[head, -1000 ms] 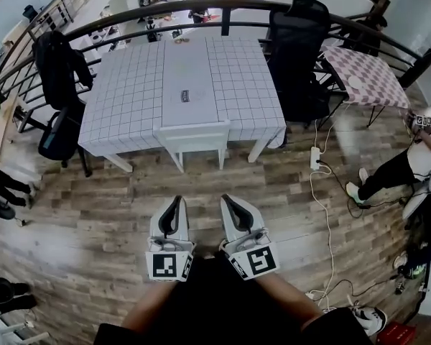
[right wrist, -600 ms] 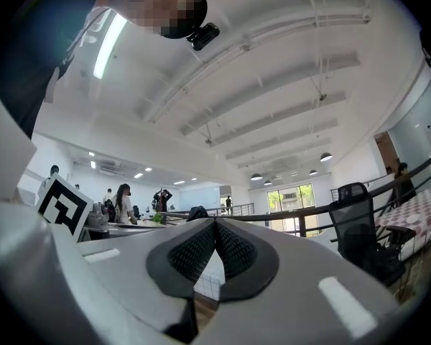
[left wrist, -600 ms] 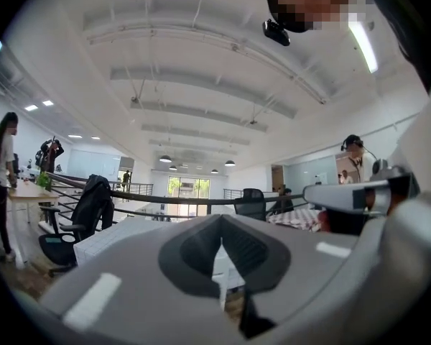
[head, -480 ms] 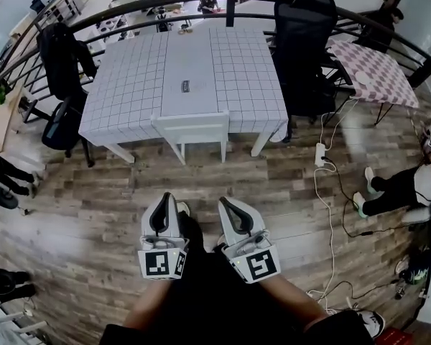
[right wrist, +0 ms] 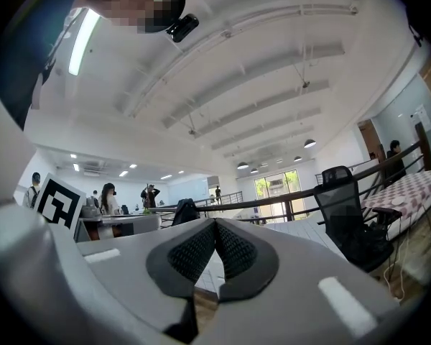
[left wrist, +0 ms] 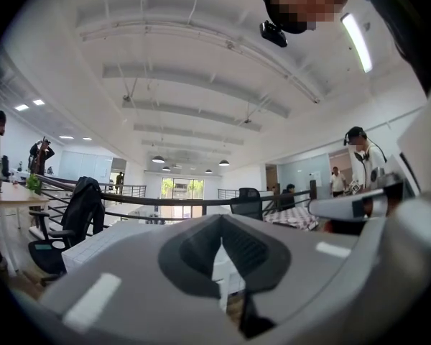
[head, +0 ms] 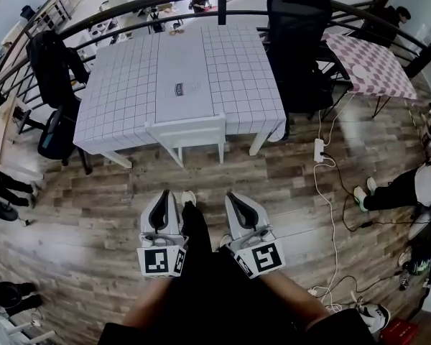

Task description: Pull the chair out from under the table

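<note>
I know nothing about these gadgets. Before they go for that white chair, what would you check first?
1. White chair tucked under the table: ok, ready to pull.
2. Left gripper jaws open for a grasp: not ok, shut and empty.
3. Right gripper jaws open: not ok, shut and empty.
4. Grippers at the chair: not ok, both short of it.
5. Cable out of the chair's way: ok, it lies off to the right.
</note>
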`<state>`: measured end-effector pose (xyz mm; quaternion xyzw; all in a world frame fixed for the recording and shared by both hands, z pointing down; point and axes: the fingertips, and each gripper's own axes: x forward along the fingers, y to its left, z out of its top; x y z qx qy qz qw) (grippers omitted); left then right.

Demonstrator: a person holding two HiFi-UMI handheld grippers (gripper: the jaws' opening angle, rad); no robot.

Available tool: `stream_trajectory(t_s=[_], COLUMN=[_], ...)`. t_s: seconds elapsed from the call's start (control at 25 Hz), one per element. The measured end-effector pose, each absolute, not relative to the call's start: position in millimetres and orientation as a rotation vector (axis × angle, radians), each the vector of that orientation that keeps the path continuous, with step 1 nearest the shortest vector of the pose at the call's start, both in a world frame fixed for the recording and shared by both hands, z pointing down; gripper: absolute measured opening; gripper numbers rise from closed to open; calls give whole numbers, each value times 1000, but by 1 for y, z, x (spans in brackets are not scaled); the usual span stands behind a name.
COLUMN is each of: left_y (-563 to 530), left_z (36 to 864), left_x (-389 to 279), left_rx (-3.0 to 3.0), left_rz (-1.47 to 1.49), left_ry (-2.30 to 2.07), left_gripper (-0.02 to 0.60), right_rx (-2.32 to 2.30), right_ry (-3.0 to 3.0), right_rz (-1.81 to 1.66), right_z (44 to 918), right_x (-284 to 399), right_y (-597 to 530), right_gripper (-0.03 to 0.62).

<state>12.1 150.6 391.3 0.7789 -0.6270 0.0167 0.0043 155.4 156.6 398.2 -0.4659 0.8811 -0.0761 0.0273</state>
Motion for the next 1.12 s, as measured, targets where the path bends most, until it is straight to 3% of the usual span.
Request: stream_trajectory(t_s=[0.64, 1.12], left_y=[13, -87], left_z=[405, 410], left_x=[-45, -125], left_rx=[2471, 2412], left_rz=[66, 38], left_ry=[-1885, -1872], left_gripper=[9, 9], right_rx=[-1484, -1552], right_ry=[2751, 2817], right_rz=[-255, -266], right_z=[413, 410], right_x=[89, 30], right_y=[17, -90], right_gripper=[-3, -3])
